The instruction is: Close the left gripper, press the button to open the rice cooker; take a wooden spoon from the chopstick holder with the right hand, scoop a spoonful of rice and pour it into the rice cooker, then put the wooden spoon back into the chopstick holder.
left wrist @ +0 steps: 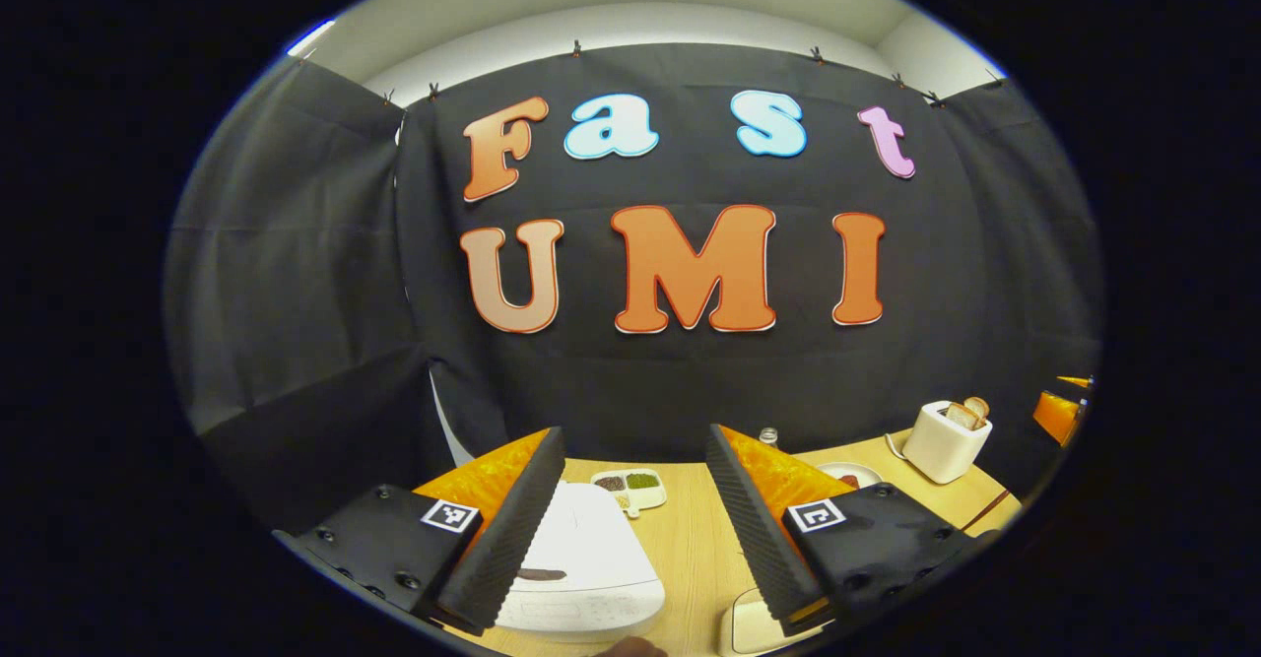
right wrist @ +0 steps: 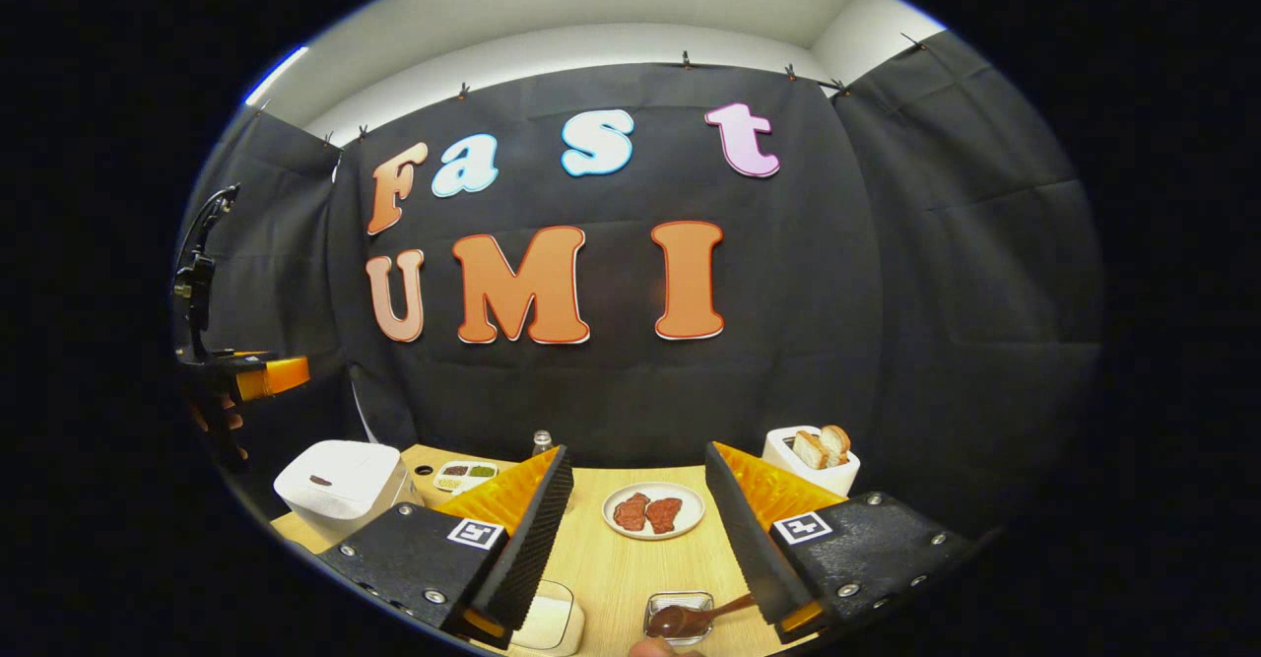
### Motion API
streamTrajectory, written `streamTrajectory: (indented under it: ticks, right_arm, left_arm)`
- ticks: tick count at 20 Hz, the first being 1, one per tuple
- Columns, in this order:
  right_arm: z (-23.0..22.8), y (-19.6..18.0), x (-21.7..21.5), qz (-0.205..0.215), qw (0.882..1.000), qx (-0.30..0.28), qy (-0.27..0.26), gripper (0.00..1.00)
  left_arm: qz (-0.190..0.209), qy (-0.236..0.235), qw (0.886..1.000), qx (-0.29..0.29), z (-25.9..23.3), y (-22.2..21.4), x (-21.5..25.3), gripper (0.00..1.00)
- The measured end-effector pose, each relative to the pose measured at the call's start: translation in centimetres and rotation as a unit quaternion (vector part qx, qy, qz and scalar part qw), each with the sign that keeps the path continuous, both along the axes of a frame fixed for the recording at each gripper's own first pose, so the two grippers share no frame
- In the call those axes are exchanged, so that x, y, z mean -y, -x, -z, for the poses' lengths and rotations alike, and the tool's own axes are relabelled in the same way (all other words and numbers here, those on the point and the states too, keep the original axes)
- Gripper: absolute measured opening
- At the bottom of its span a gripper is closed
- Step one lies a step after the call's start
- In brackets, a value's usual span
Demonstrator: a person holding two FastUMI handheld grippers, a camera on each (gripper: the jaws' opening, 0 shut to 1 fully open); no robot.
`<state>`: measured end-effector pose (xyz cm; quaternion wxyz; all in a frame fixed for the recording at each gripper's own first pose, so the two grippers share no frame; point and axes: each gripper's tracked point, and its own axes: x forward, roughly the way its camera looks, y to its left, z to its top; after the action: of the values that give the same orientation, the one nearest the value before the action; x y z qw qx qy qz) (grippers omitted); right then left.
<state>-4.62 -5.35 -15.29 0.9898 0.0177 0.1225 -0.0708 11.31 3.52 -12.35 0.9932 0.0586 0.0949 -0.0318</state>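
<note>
The left claw [left wrist: 635, 529] hangs with its fingers spread apart above the surface [left wrist: 690, 549], and the closed white cooker [left wrist: 581, 563] sits just below its left finger. The right claw [right wrist: 638, 539] is also spread and grips nothing. A spoon [right wrist: 690, 619] lies with its bowl in a small clear dish [right wrist: 680, 616] near the right finger, its handle running under that finger.

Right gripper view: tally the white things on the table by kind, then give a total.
Rice cooker: 1
Toaster: 1
Round plate: 1
Divided dish: 1
Total: 4
</note>
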Motion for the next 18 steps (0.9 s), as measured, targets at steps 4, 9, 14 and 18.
streamTrajectory:
  ticks: [4,9,14,18]
  right_arm:
    - [-1.1,-1.3,-1.3,-0.021,0.999,0.027,0.004,0.84]
    - [-1.7,-3.1,-2.6,-0.037,0.999,0.034,0.004,0.84]
    - [-2.1,-4.4,-3.7,-0.049,0.998,0.043,0.000,0.84]
    - [-2.1,-4.9,-4.3,-0.057,0.997,0.044,0.003,0.84]
  left_arm:
    - [0.001,-0.005,1.000,0.026,-0.5,2.0,0.8,0.96]
    - [-0.009,0.011,0.999,0.037,-1.5,4.2,0.8,1.00]
    - [-0.006,0.015,0.999,0.037,-2.3,5.6,1.4,0.97]
    - [-0.002,0.012,0.999,0.043,-2.5,5.8,1.7,0.97]
